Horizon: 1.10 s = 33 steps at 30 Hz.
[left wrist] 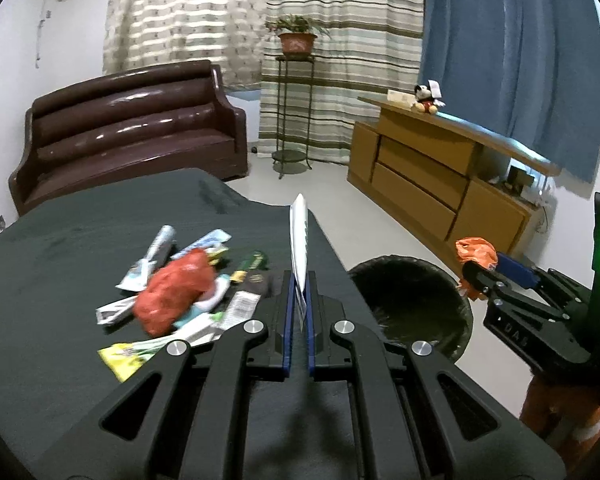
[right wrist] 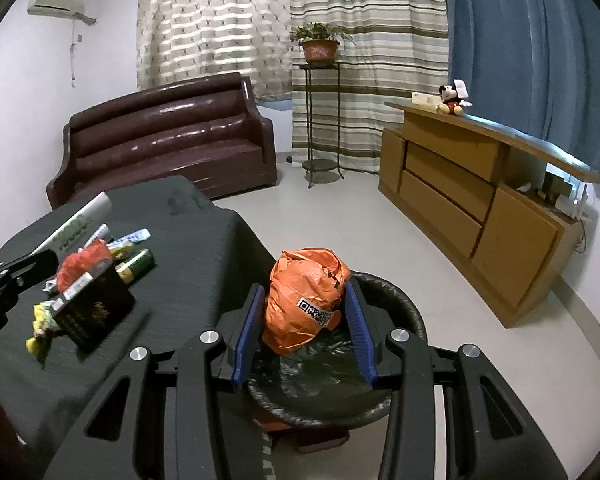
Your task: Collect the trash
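Note:
My left gripper (left wrist: 299, 280) is shut on a flat white wrapper (left wrist: 300, 240) that stands on edge between its blue pads, above the right side of the dark table (left wrist: 60, 264). A pile of trash lies left of it: a red plastic bag (left wrist: 172, 292) and several wrappers. In the right wrist view my right gripper (right wrist: 303, 290) is shut on a crumpled orange bag (right wrist: 306, 300), held over the black-lined trash bin (right wrist: 400, 308). That view also shows the left gripper (right wrist: 20, 268) with the white wrapper (right wrist: 76, 224), and a dark box (right wrist: 96, 308) on the table.
The bin (left wrist: 416, 304) stands on the floor against the table's right edge. A brown sofa (right wrist: 168, 144) sits behind the table, a plant stand (right wrist: 322, 120) by the curtains, and a wooden cabinet (right wrist: 480, 200) with a plush toy (right wrist: 452, 100) along the right wall.

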Motion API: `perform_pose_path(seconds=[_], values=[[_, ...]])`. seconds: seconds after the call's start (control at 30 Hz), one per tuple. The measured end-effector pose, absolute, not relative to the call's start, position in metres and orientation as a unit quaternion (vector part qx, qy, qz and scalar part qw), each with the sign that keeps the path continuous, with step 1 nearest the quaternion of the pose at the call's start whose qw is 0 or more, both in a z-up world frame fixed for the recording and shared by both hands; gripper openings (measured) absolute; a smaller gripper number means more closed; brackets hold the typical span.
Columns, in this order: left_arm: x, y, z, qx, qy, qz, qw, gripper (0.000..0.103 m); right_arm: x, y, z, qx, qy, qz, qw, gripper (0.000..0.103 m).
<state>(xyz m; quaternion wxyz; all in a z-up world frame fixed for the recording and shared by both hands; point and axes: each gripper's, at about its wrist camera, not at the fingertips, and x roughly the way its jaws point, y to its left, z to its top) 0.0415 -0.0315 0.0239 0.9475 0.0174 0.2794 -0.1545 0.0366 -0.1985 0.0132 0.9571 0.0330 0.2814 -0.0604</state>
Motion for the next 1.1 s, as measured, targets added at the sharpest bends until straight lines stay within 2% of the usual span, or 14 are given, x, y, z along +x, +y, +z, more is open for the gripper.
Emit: perform_pose_path(seconds=[0.43,0.83,0.97,1.07,1.1], values=[[0.072,-0.098,-0.011,0.054,0.303,-0.171,0.936,0.005,0.054,-0.233,-0.001,0.049,0.291,-0.077,0.952,0.042],[0.096,-0.128,-0.024,0.072,0.322,-0.18,0.927,0.006,0.067,-0.249,-0.011,0.072,0.298,-0.091,0.947,0.042],[0.103,-0.131,-0.029,0.072,0.335,-0.182,0.922,0.007,0.068,-0.253,-0.014,0.081,0.3,-0.091,0.946,0.049],[0.104,-0.133,-0.028,0.074,0.331,-0.179,0.923,0.015,0.066,-0.253,-0.014,0.085,0.299,-0.091,0.946,0.053],[0.103,-0.133,-0.028,0.074,0.331,-0.179,0.924,0.024,0.065,-0.253,-0.014,0.085,0.298,-0.093,0.946,0.054]])
